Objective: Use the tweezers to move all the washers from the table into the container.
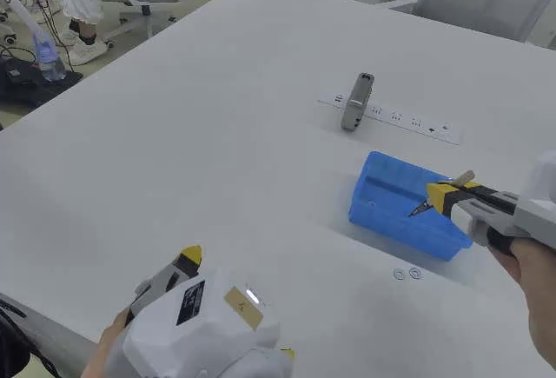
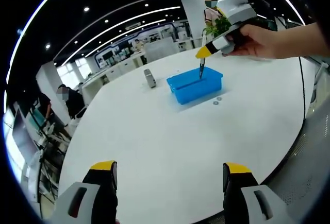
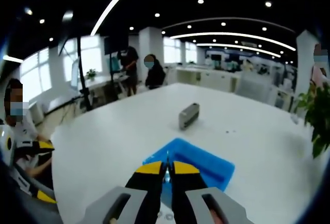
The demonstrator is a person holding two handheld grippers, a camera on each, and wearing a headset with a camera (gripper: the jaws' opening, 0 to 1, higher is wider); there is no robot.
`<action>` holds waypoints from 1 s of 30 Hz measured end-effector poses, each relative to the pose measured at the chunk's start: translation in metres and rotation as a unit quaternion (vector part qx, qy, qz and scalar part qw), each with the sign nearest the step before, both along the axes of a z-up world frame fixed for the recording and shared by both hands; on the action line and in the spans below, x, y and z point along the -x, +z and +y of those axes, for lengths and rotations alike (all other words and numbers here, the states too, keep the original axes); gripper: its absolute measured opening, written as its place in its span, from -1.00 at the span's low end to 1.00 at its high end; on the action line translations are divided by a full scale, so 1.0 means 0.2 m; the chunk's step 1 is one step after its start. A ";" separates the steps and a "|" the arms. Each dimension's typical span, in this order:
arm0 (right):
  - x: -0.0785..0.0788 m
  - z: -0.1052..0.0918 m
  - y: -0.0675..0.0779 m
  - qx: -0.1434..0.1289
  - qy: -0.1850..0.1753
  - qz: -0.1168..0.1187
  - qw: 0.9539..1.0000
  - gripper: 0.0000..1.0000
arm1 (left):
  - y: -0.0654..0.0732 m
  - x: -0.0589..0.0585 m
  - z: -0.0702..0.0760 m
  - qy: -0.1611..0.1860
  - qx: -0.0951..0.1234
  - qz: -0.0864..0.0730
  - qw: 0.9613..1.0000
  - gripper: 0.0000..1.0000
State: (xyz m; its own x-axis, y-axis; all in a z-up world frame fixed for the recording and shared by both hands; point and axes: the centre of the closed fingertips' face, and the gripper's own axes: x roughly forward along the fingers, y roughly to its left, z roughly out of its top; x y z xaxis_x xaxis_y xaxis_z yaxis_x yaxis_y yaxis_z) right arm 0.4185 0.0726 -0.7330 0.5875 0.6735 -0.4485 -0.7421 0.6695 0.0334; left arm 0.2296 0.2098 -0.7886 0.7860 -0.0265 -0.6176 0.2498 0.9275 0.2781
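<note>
Your right gripper (image 1: 443, 194) has its jaws clamped on the tweezers (image 1: 420, 209). The tweezer tips point down into the blue container (image 1: 400, 232), which stands toward the right side of the table (image 1: 217, 152). The tips look pressed together. Whether they are pinching a washer cannot be told, since the detail is too small in every view.

Two washers (image 1: 407, 273) lie on the table side by side, just beside the container's near wall and outside it. Your left gripper (image 2: 170, 170) hangs over the near edge of the table, jaws spread and holding nothing.

The step in hand is judged to be delivery at the container.

1. Ease the jaw pressure so the tips spread and anything they carry drops inside.
2. Lift clear of the wall.
3. Bring the tips down over one washer.
4. Pinch it at its rim. A flat washer gives little purchase, so approach at a low angle.
</note>
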 end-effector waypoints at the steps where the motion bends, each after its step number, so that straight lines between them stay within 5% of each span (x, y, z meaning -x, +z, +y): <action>1: 0.01 0.00 0.00 0.002 0.002 -0.002 1.000 -0.96 | 0.00 0.00 0.00 0.000 0.000 0.000 1.000 0.72; 12: 0.16 -0.06 -0.20 0.044 0.010 0.025 0.999 -0.96 | 0.01 0.00 0.00 0.001 0.001 -0.003 1.000 0.72; 16: 0.17 -0.07 -0.25 0.039 0.004 0.043 0.998 -0.96 | 0.00 0.00 0.00 0.000 0.000 -0.002 1.000 0.72; 30: 0.13 -0.07 -0.32 0.055 -0.006 0.048 0.997 -0.95 | 0.00 0.00 0.00 0.001 -0.001 0.001 1.000 0.72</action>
State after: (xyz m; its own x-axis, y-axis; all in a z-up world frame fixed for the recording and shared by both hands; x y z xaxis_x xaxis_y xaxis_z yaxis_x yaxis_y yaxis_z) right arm 0.3916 0.0593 -0.7979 0.5458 0.6100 -0.5745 -0.7309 0.6819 0.0297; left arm 0.2295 0.2100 -0.7885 0.7853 -0.0233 -0.6187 0.2479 0.9275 0.2798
